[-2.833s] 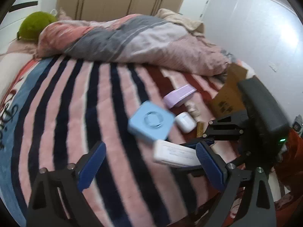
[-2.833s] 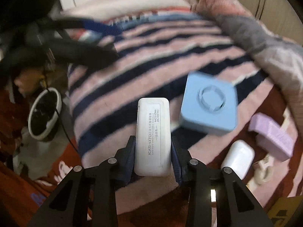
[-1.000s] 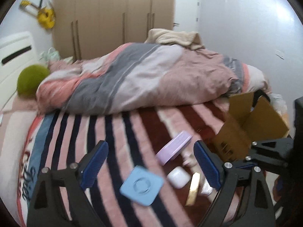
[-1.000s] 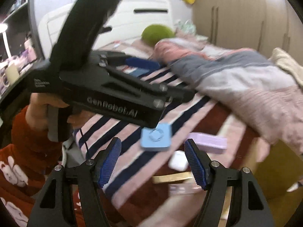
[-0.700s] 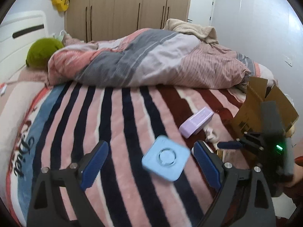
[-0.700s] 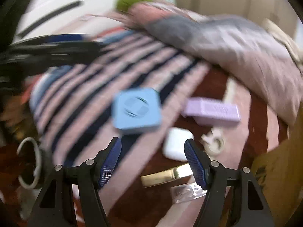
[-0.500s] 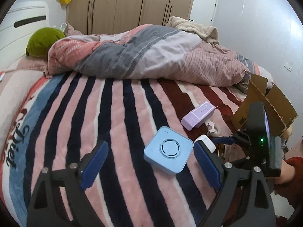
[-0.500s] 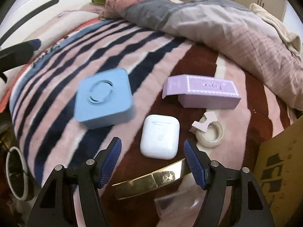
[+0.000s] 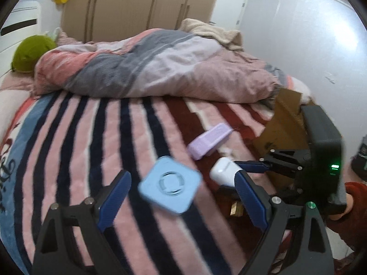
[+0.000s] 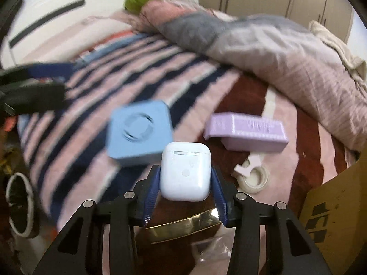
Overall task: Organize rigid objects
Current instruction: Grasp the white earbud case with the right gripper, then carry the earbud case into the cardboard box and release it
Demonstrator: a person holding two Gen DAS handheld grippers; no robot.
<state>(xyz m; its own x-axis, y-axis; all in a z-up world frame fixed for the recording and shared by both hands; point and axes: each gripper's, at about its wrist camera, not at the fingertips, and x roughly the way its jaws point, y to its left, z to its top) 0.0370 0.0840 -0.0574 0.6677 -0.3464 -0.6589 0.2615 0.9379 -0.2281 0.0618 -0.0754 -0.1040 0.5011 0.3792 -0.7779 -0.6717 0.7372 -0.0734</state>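
My right gripper (image 10: 185,190) is shut on a white earbud case (image 10: 185,171), which also shows in the left wrist view (image 9: 224,171). My left gripper (image 9: 181,191) is open and empty above a light blue square box (image 9: 169,184) on the striped bed; the box also shows in the right wrist view (image 10: 140,131). A lilac box (image 10: 246,131) lies beyond the case. A tape roll (image 10: 252,176) and a gold bar (image 10: 185,225) lie near the right gripper.
An open cardboard box (image 9: 282,123) stands at the bed's right edge, and shows in the right wrist view (image 10: 332,208). A bunched duvet (image 9: 149,66) fills the far half of the bed. A green cushion (image 9: 32,52) lies far left. A clear bag (image 10: 206,252) lies by the gold bar.
My right gripper has moved in and closed on the white earbud case, where it was open above it. The left gripper has dropped lower over the blue box.
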